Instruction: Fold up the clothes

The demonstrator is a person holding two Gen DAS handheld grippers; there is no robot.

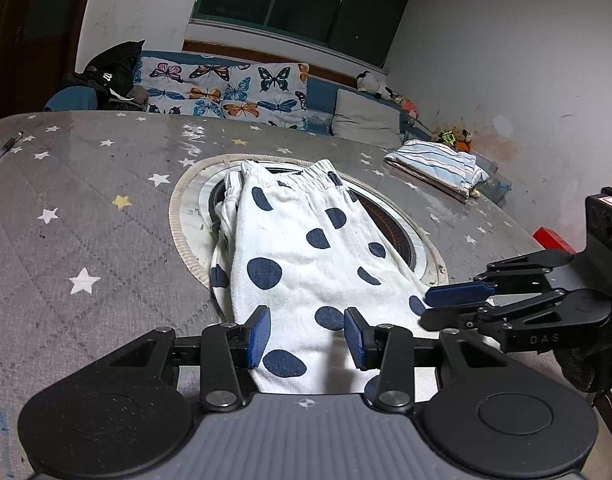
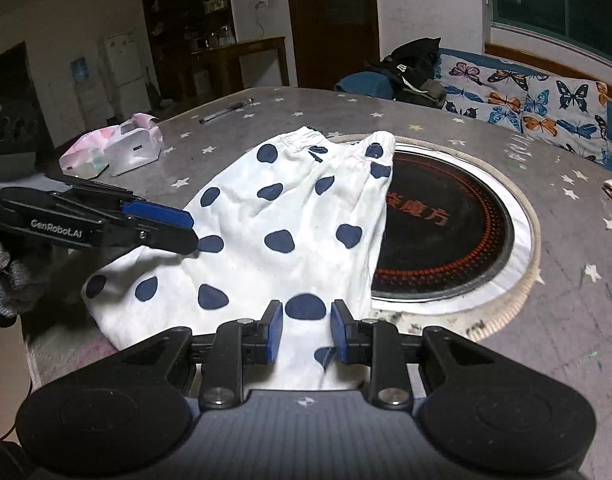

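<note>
White shorts with navy dots (image 1: pixel 306 248) (image 2: pixel 290 216) lie flat on the grey star-patterned table (image 1: pixel 86 208) (image 2: pixel 565 264), waistband at the far end, partly covering a round black cooktop (image 2: pixel 445 232). In the left wrist view, my left gripper (image 1: pixel 307 336) hovers over the near hem with its blue pads apart and flat cloth showing between them. From the right wrist view it (image 2: pixel 192 228) reaches in over the shorts' left edge. My right gripper (image 2: pixel 307 330) stands over the near edge with its pads apart and not pressing the cloth. From the left it (image 1: pixel 437 304) is at the right corner.
A folded striped garment (image 1: pixel 437 168) lies at the table's far right, with a red object (image 1: pixel 551 240) near the right edge. A pink and white bag (image 2: pixel 114 152) and a pen (image 2: pixel 226 111) sit far left. A butterfly-print sofa (image 1: pixel 234 88) stands behind.
</note>
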